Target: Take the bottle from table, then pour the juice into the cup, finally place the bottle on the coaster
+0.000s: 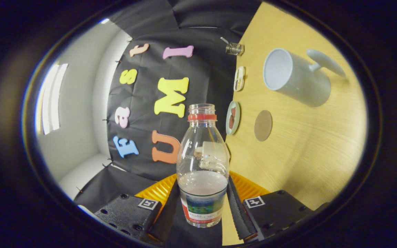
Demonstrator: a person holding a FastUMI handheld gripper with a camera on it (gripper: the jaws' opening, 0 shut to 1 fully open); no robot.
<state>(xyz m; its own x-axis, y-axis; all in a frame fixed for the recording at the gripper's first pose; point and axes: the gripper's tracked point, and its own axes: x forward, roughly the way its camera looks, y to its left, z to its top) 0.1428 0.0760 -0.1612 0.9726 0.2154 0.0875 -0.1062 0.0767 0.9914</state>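
The jaws are clamped on the bottle (202, 165), one finger (237, 206) pressed to each side of its lower body near the label; the gripper (202, 206) is rolled over, so the counter (305, 155) stands like a wall on one side of the view and the bottle seems to lie level with it, carried off the wood; the cap is off, the red neck ring bare, and the liquid fills only the lower part, its surface square to the bottle's axis, which does not sit easily with so steep a tilt; I cannot tell why. The cup (295, 81) stands on the counter well beyond the fingers and off to the side, mouth showing, handle turned away; the coaster (263, 125), a round brown disc, lies between the cup and the bottle's mouth; two small dishes (233, 117) and a little glass (234, 49) sit along the far edge by the black cloth.

The step in hand looks like the pour, with the mouth not yet over the cup; bring the neck above the rim first, then tip slowly; keep the grip firm, since a clear, smooth bottle may slip; stop short of knocking the cup, which may be light and could slide.
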